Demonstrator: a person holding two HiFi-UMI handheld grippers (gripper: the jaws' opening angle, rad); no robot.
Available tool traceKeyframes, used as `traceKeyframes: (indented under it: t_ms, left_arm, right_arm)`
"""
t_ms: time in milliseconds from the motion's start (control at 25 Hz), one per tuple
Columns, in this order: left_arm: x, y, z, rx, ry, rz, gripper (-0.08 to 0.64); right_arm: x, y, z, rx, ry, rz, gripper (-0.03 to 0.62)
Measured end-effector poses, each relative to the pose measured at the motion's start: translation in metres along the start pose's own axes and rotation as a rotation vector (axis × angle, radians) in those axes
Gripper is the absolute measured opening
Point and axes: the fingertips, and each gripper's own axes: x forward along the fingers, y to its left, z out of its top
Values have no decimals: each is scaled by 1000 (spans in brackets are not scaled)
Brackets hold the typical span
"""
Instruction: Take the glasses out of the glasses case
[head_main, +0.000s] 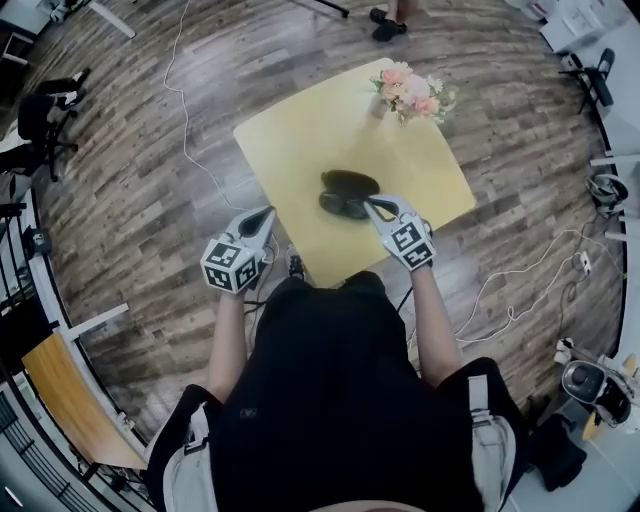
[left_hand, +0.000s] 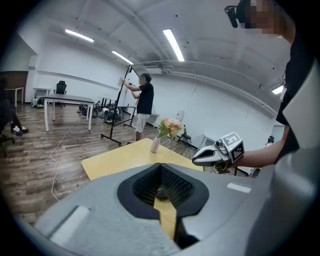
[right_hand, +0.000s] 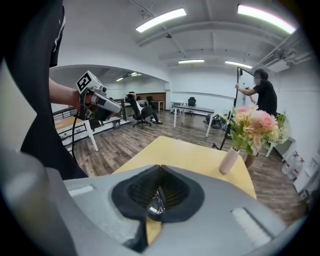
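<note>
A black glasses case (head_main: 349, 184) lies open near the middle of the yellow table (head_main: 300, 140). My right gripper (head_main: 370, 204) is at the case's near right side. In the right gripper view its jaws (right_hand: 160, 169) are shut on a shiny part of the glasses (right_hand: 156, 204), held above the tabletop. My left gripper (head_main: 266, 214) hangs off the table's near left edge, apart from the case. Its jaws (left_hand: 160, 166) are shut with nothing in them. Each gripper shows in the other's view: the right gripper (left_hand: 217, 155) and the left gripper (right_hand: 100, 102).
A white vase of pink flowers (head_main: 410, 92) stands at the table's far right corner. Wood floor with cables surrounds the table. A person (left_hand: 145, 105) stands by a black stand beyond the far side. Desks and chairs (right_hand: 142, 112) sit further off.
</note>
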Motion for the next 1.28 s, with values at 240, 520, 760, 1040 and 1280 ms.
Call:
traceKeyframes:
  t_ms: [240, 520, 760, 1040, 1280]
  left_arm:
    - [1, -15, -12, -39, -19, 91, 11]
    - [-1, -32, -23, -75, -39, 191, 11]
    - [-12, -32, -31, -109, -52, 261, 11]
    - [-22, -27, -41, -140, -47, 312, 11]
    - [-34, -17, -48, -159, -37, 340, 11]
  right_arm:
    - [11, -4, -25, -37, 23, 106, 5]
    - [37, 4, -52, -90, 81, 258, 6]
    - [63, 17, -63, -177, 148, 346, 8]
    - [95, 20, -87, -273, 289, 380, 49]
    - [116, 18, -101, -293, 355, 379, 57]
